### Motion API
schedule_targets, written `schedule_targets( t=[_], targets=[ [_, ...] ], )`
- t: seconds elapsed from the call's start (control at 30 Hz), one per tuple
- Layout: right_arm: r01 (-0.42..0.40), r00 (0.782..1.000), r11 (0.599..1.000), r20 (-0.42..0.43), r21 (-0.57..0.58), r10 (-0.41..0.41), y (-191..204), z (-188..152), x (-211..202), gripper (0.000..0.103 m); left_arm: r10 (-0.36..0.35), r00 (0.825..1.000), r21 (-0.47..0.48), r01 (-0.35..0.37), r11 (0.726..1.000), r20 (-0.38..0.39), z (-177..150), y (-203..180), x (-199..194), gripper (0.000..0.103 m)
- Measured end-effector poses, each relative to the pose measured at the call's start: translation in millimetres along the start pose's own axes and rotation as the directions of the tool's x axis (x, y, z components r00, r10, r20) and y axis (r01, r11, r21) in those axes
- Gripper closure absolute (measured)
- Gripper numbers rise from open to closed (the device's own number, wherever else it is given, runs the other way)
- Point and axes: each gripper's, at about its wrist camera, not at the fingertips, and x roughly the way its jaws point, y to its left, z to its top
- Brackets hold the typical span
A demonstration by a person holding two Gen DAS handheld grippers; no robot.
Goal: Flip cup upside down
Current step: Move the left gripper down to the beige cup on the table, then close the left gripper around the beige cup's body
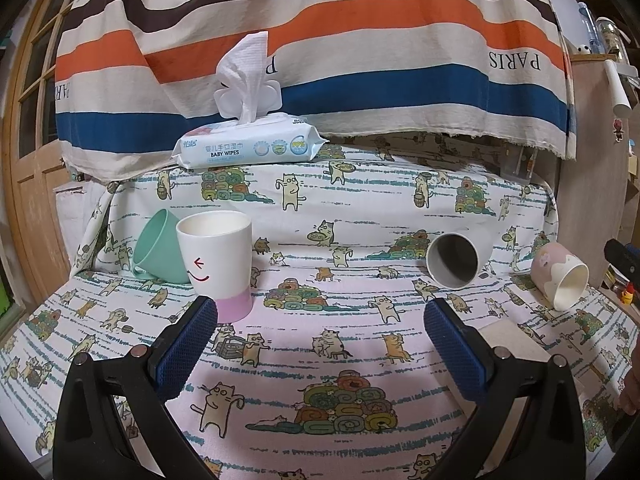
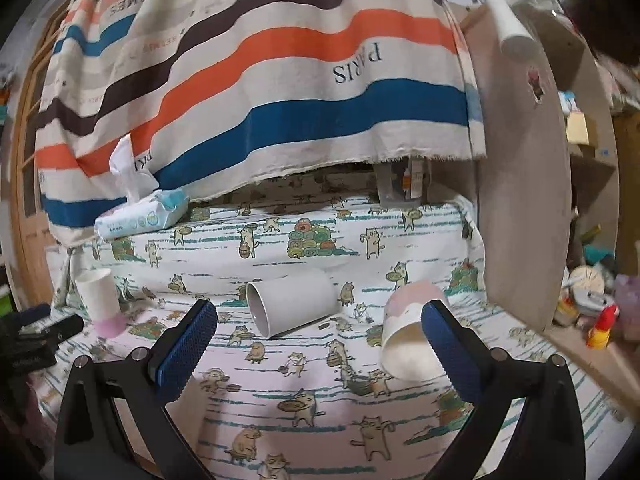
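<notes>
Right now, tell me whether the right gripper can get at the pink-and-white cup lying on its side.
Probably yes. The right gripper is open, and the pink-and-white cup lies just ahead beside its right finger, mouth toward the camera, with nothing between them. The grey cup lies apart.

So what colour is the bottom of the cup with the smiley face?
The smiley cup is white with a light purple-pink band at its bottom, clearest in the left wrist view.

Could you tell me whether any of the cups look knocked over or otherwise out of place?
Yes: the grey cup and pink-and-white cup lie on their sides, and the green cup tilts behind the upright smiley cup.
</notes>
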Motion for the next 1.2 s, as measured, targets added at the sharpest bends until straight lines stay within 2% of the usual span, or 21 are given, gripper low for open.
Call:
schedule_targets(
  t=[0.17,0.3,0.37,0.43,0.53,0.6,0.73,0.87,0.97,1.0,1.07,1.2],
  targets=[
    [-0.036,0.999,0.999,-0.036,0.018,0.037,-3.3,-1.8,6.7,0.000,0.001,1.000,0.002,-0.001,1.000,0.006,0.7,0.8,-0.5,0.000],
    [0.001,0.995,1.000,-0.095,0.006,0.000,-1.7,-4.8,18.7,0.000,0.000,1.000,0.005,0.000,1.000,0.026,1.2,1.7,-5.7,0.000],
    [-0.008,0.994,1.000,-0.108,-0.007,0.007,1.1,-6.3,20.7,0.000,0.028,0.998,0.006,-0.029,1.000,0.060,0.9,1.3,-13.3,0.000],
    [-0.007,0.991,1.000,-0.136,-0.025,0.003,4.4,-7.9,26.4,0.000,0.026,0.997,0.013,-0.027,1.000,0.071,1.2,-1.2,-18.6,0.000],
    [0.012,0.984,0.998,-0.178,-0.056,-0.022,9.0,-11.0,34.8,0.000,-0.038,0.999,0.015,0.038,0.999,0.014,3.0,-7.8,-21.4,0.000],
    [0.014,0.984,0.998,-0.177,-0.066,-0.025,10.7,-11.6,34.5,0.000,-0.074,0.997,0.016,0.074,0.997,-0.022,7.0,-15.3,-25.5,0.000],
    [0.025,0.984,0.998,-0.177,-0.064,-0.036,9.1,-11.2,34.7,0.000,-0.086,0.993,0.004,0.086,0.996,-0.085,21.6,-32.8,-28.9,0.000],
    [0.037,0.983,0.998,-0.176,-0.052,-0.045,5.5,-10.4,34.6,0.000,-0.139,0.962,-0.046,0.132,0.990,-0.235,30.3,-51.3,-10.4,0.000],
    [0.045,0.984,0.998,-0.172,-0.047,-0.053,3.8,-10.0,33.5,0.000,-0.106,0.929,-0.074,0.086,0.994,-0.354,31.0,-64.9,10.3,0.001],
    [0.048,0.984,0.998,-0.168,-0.042,-0.054,2.8,-9.8,32.7,0.000,-0.120,0.917,-0.094,0.090,0.991,-0.380,31.3,-67.9,15.6,0.002],
    [0.048,0.985,0.998,-0.161,-0.036,-0.053,1.5,-9.0,31.2,0.000,-0.135,0.905,-0.125,0.092,0.988,-0.404,32.4,-73.9,22.3,0.008],
    [0.054,0.988,0.998,-0.145,-0.020,-0.056,-2.1,-7.6,27.3,0.000,-0.175,0.871,-0.170,0.107,0.980,-0.460,36.7,-87.4,38.5,0.008]
  ],
)
